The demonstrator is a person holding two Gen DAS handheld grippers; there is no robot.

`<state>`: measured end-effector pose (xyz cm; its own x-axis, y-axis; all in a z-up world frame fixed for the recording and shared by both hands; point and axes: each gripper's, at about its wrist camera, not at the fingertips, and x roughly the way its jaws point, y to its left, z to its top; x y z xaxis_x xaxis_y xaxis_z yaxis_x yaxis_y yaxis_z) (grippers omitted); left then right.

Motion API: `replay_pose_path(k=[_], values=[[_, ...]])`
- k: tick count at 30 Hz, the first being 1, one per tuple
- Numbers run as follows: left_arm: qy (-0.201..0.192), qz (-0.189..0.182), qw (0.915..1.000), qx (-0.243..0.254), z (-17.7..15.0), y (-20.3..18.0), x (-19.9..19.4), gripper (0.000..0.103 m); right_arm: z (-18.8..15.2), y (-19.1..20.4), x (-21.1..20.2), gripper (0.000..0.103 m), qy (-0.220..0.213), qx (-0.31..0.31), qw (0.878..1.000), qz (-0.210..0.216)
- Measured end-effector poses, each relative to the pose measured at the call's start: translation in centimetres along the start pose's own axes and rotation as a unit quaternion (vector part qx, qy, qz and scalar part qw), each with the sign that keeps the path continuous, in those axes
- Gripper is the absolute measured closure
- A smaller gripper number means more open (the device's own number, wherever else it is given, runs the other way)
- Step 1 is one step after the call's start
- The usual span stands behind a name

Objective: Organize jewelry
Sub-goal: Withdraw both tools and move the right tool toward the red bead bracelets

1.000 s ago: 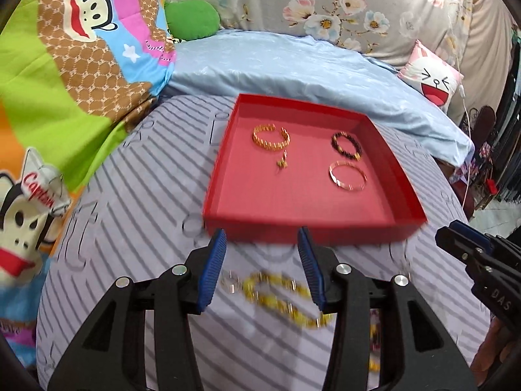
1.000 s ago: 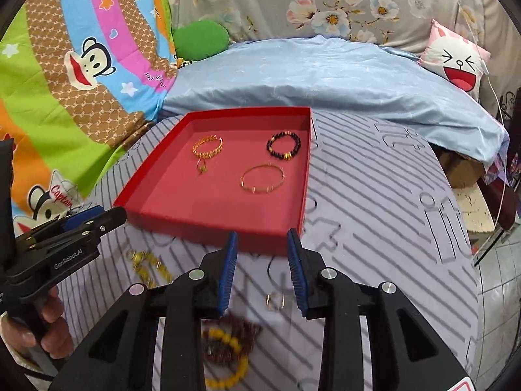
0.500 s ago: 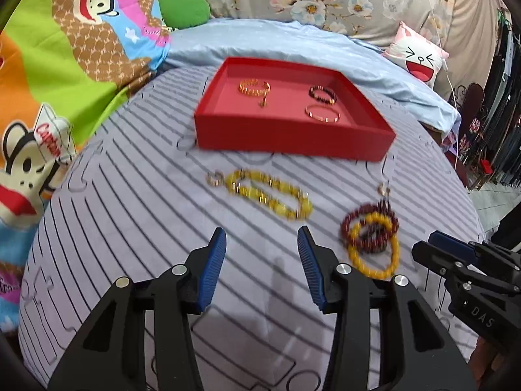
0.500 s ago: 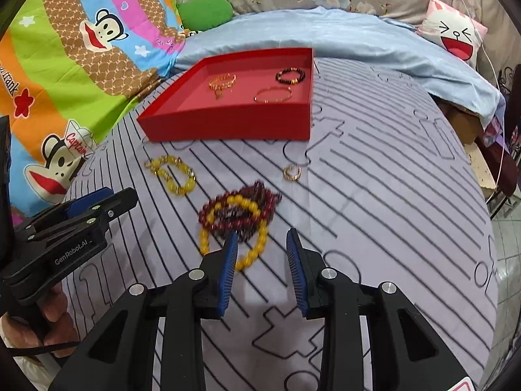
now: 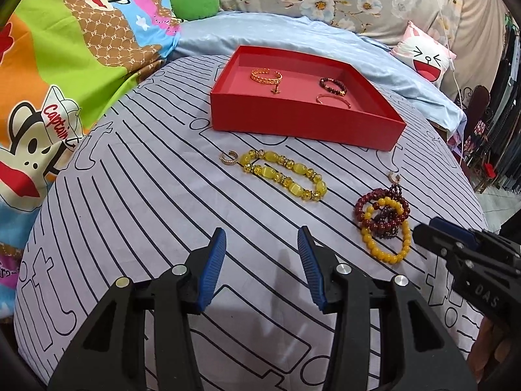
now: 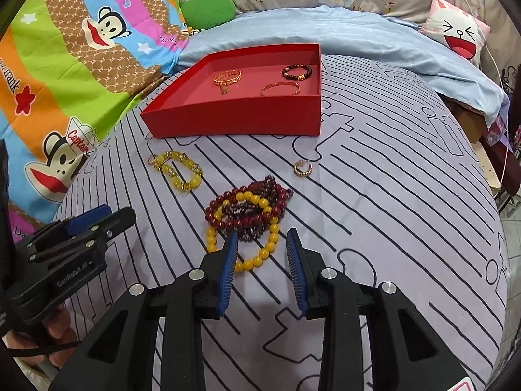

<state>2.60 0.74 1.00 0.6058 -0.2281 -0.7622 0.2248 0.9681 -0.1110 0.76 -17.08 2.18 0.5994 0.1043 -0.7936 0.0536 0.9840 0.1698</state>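
A red tray [image 5: 302, 120] [image 6: 234, 120] holds a gold chain bracelet [image 5: 266, 75], a dark bead bracelet [image 5: 332, 85] and a thin gold bangle [image 5: 332, 99]. On the striped cloth lie a yellow glass bead bracelet [image 5: 283, 174] [image 6: 177, 170], a gold ring [image 5: 229, 158], another gold ring [image 6: 302, 167], and a heap of dark red and yellow bead bracelets [image 5: 384, 224] [image 6: 247, 221]. My left gripper [image 5: 262, 251] is open and empty, short of the yellow bracelet. My right gripper [image 6: 262, 247] is open, just before the heap.
The striped cloth covers a round table [image 6: 407, 228]. A light blue quilt [image 5: 293, 36], cartoon blanket [image 5: 65, 65], green cushion [image 6: 208, 8] and a white face pillow [image 6: 456, 32] lie behind. The table edge drops off at right.
Both grippers have drawn back from the tray and up, so the loose bracelets and rings now lie in front of them. Both stay open and empty.
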Motion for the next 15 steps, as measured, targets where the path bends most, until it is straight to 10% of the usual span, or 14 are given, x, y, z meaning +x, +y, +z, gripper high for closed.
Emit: replay_pose_path(k=[15], values=[[0.004,0.004,1.0,-0.001,0.7,0.3,0.3,0.059,1.9,-1.0,3.0,0.085,0.014,0.029,0.999,0.006]])
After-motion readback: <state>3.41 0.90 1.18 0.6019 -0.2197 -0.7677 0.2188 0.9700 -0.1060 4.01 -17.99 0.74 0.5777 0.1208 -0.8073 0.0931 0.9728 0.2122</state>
